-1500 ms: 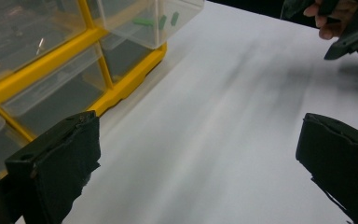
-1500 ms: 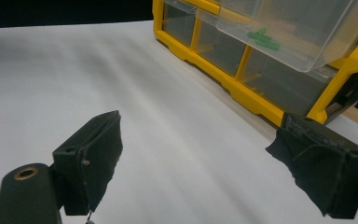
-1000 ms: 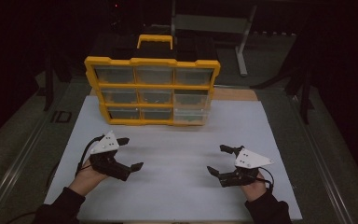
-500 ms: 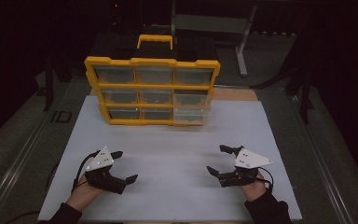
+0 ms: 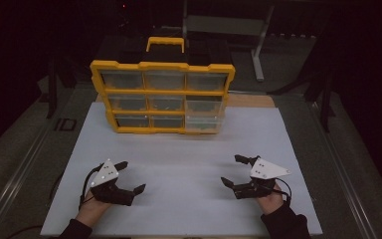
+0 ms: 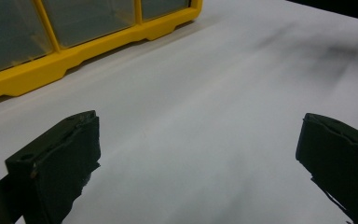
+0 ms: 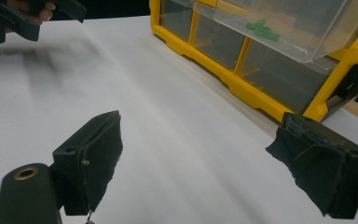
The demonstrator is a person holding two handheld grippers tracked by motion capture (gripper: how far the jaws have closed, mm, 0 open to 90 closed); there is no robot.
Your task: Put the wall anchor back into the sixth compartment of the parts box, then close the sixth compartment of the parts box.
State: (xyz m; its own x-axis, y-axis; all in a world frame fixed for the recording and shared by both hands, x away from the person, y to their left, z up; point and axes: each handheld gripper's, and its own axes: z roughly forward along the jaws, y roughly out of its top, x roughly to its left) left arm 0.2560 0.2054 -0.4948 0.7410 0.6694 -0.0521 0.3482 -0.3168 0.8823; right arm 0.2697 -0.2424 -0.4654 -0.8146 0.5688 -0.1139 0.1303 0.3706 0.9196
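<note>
A yellow organizer (image 5: 162, 94) with clear drawers and a top handle stands upright at the far middle of the white board (image 5: 184, 149). In its right column, one clear drawer (image 7: 284, 28) sticks out a little, with a green piece (image 7: 261, 28) inside. My left gripper (image 5: 131, 176) is open near the front left of the board, with nothing between its jaws. My right gripper (image 5: 232, 170) is open at the front right, also with nothing in it. The left gripper (image 6: 196, 154) faces bare board, with the organizer's base (image 6: 74, 51) at upper left. The right gripper (image 7: 205, 154) points toward the organizer's lower right corner.
A wooden strip (image 5: 248, 100) shows behind the board at the right. Dark metal frame legs (image 5: 258, 45) stand beyond the table. A metal rail (image 5: 25, 169) runs along the left side. The other hand's gripper (image 7: 18, 16) shows at the top left of the right gripper view.
My left gripper has drawn back toward the near edge of the board and stayed open. The right gripper has not moved.
</note>
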